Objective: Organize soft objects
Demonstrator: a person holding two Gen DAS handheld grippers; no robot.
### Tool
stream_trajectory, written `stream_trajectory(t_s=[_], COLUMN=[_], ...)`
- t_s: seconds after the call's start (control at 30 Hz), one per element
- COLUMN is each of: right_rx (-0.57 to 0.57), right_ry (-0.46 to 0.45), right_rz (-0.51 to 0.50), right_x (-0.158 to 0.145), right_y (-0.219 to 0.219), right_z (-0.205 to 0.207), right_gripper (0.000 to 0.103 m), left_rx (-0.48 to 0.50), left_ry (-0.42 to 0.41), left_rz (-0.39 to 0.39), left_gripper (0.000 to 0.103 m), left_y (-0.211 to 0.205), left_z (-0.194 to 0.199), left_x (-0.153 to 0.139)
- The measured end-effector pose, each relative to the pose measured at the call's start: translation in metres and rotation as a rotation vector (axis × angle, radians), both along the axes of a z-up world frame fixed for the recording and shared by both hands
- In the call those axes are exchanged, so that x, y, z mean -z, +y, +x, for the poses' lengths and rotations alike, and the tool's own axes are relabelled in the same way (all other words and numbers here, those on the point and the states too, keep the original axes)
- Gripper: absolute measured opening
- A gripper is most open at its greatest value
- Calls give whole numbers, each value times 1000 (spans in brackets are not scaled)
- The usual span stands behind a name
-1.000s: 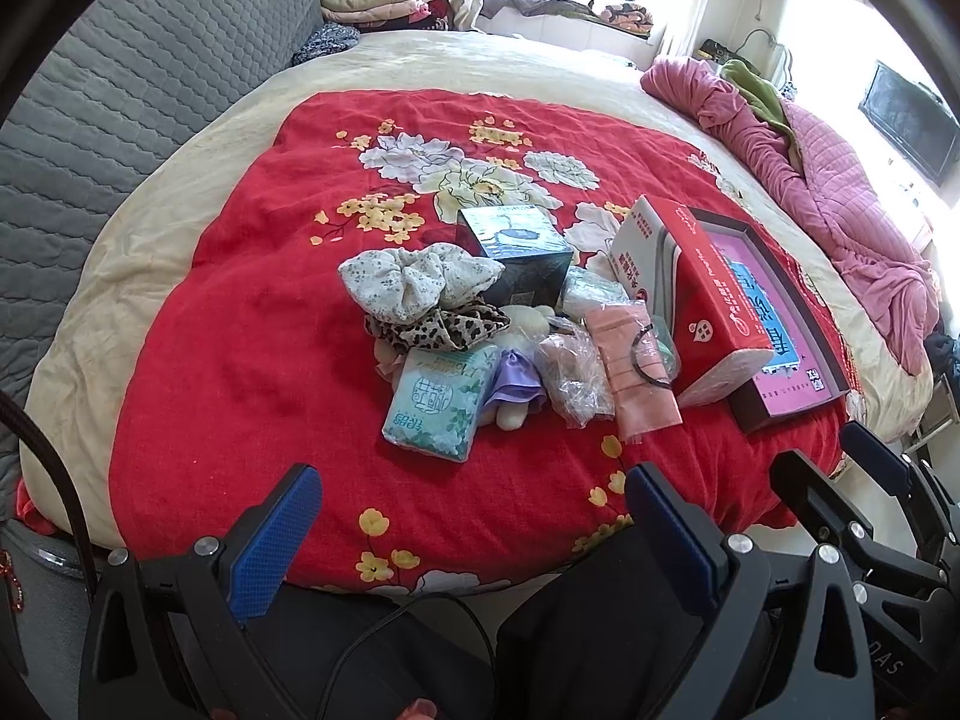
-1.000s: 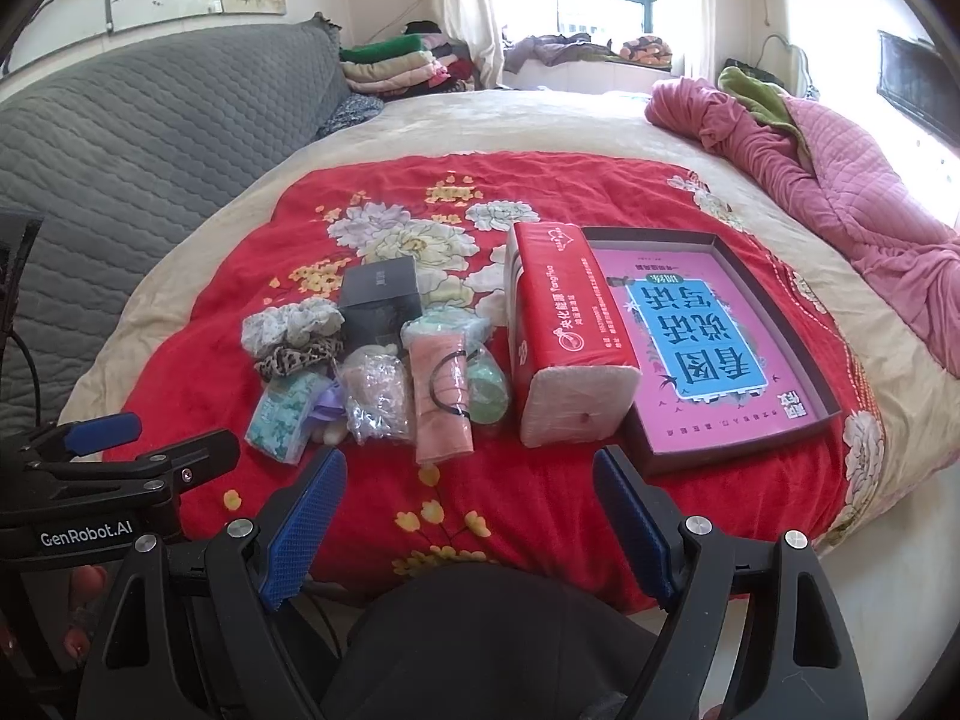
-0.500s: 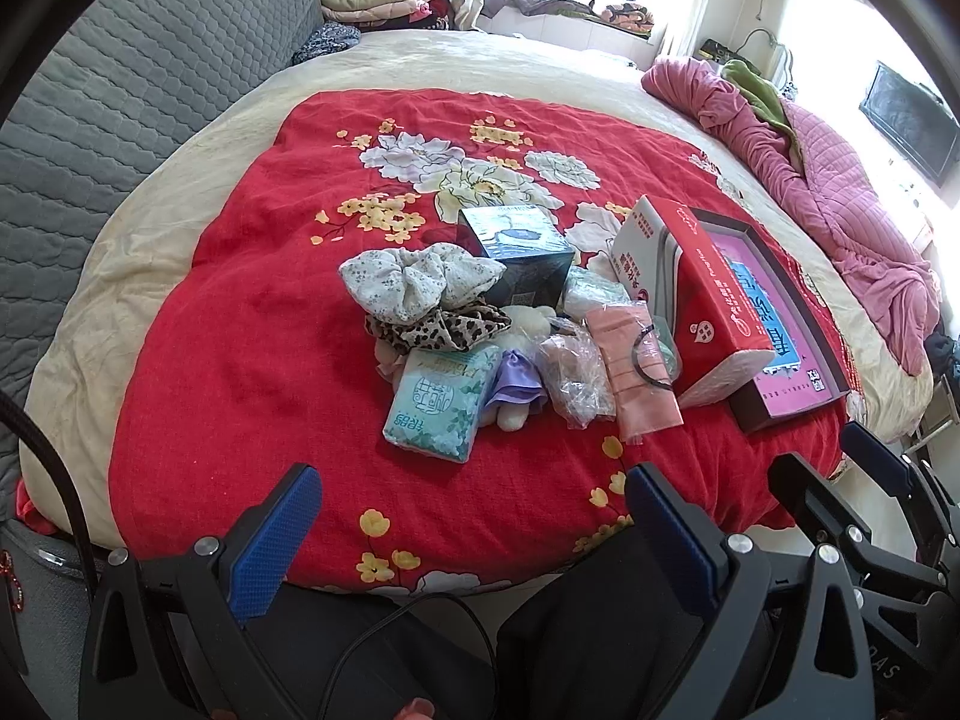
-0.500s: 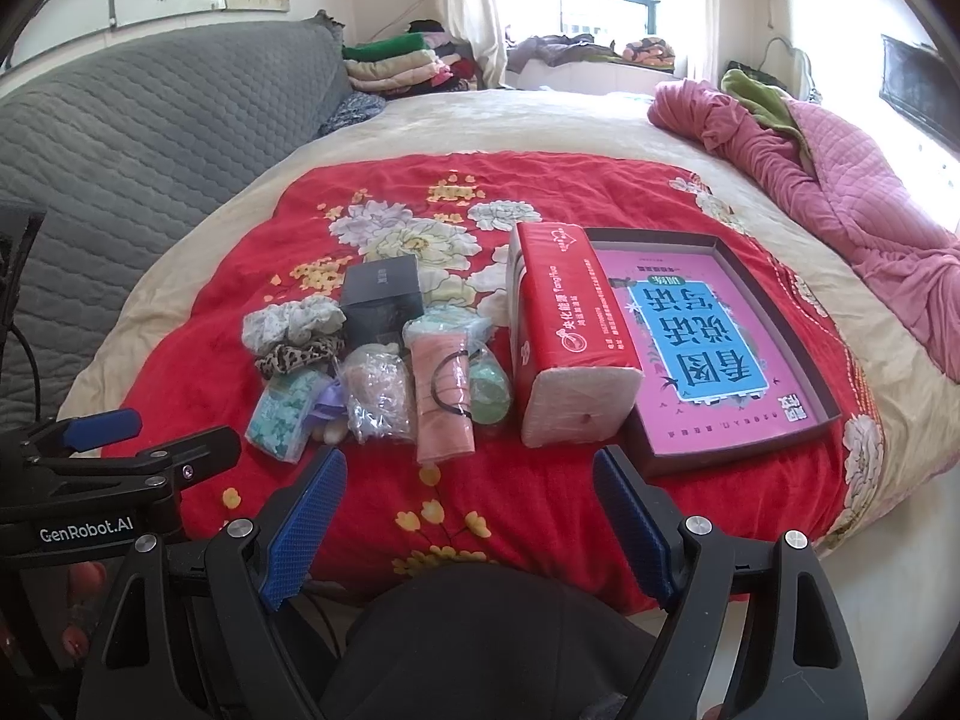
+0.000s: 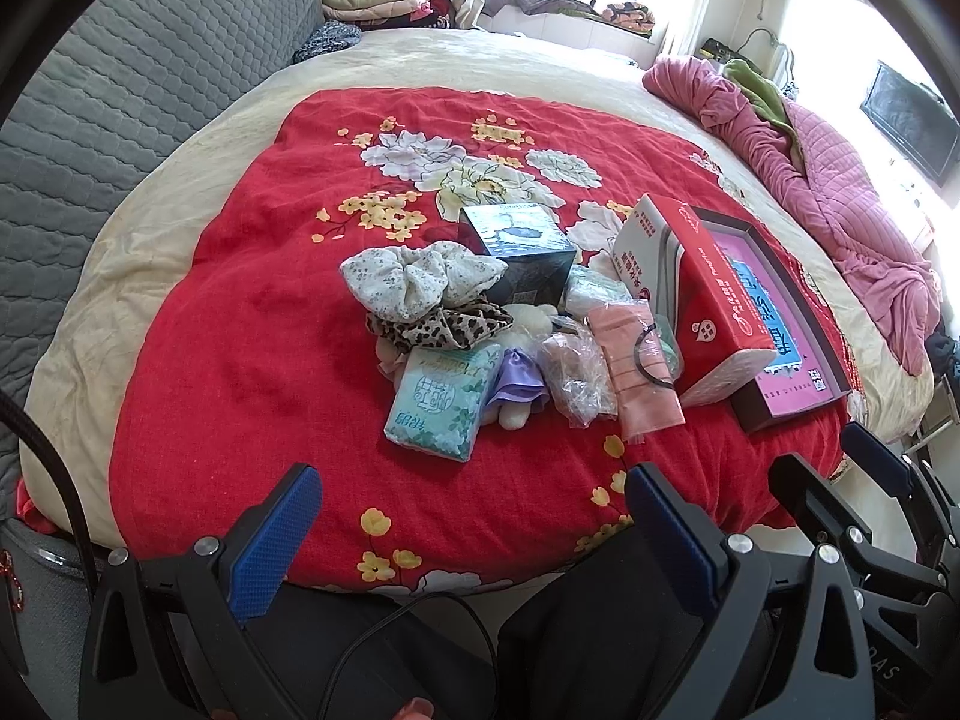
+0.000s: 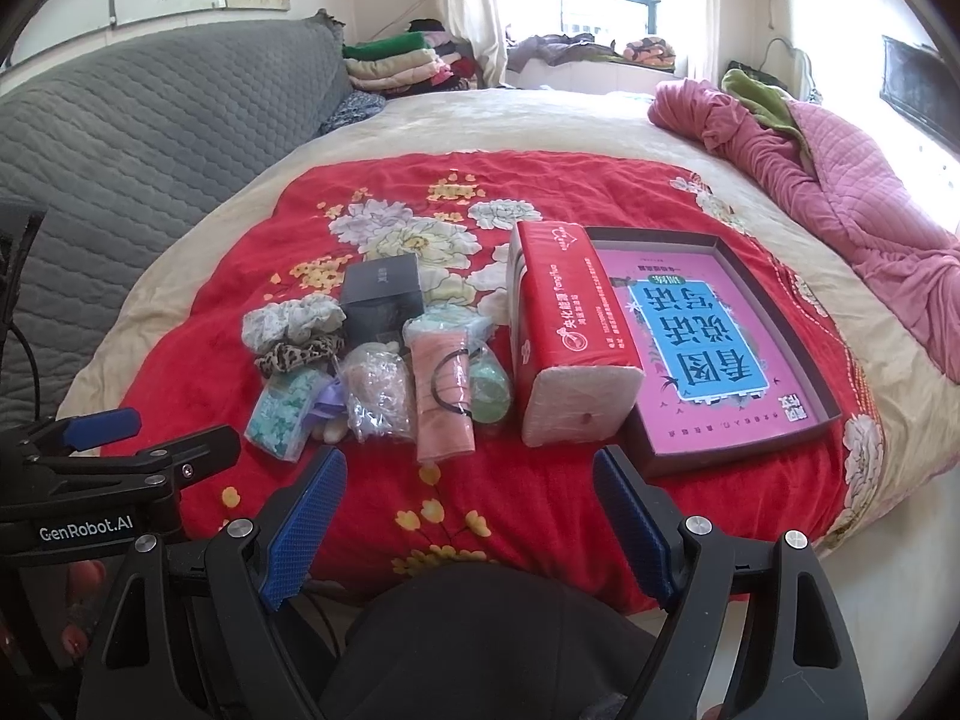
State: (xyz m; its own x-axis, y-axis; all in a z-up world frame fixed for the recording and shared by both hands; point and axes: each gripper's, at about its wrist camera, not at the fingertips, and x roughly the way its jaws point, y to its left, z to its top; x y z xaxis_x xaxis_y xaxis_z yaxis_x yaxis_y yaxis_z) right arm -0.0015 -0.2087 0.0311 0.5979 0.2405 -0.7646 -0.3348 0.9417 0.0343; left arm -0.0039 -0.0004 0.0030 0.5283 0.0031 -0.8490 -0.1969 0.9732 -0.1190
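Note:
A heap of soft items lies on the red floral blanket (image 5: 228, 360): a white flowered scrunchie (image 5: 420, 279), a leopard scrunchie (image 5: 444, 327), a teal tissue pack (image 5: 441, 399), a crinkly clear bag (image 5: 576, 372) and a pink pack (image 5: 639, 372) with a black hair tie. A red tissue pack (image 6: 564, 324) leans against a shallow dark box (image 6: 714, 348) with a pink card inside. My left gripper (image 5: 474, 510) and right gripper (image 6: 471, 492) both hover open, off the bed's near edge, holding nothing.
A black cube box (image 5: 519, 252) stands behind the heap. A pink quilt (image 6: 840, 180) is bunched at the right, folded clothes (image 6: 390, 63) are stacked at the far end, and a grey quilted headboard (image 6: 150, 120) runs along the left. A person's dark-clothed knees fill the foreground.

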Motion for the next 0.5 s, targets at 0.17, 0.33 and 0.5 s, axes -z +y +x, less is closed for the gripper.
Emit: stream_trajectory(t_s=[0.17, 0.33, 0.5], right_rx=[-1, -2, -6], right_ry=[2, 5, 25], right_rz=[0, -6, -11], right_x=[1, 3, 11], right_y=[-1, 0, 4], right_z=[-1, 1, 7], right_gripper=[85, 85, 85], left_rx=[2, 0, -10], left_ry=[3, 8, 24], left_rz=[0, -2, -5], left_gripper=[102, 102, 102], left_y=[0, 0, 5], left_z=[0, 0, 2], left_x=[2, 5, 12])
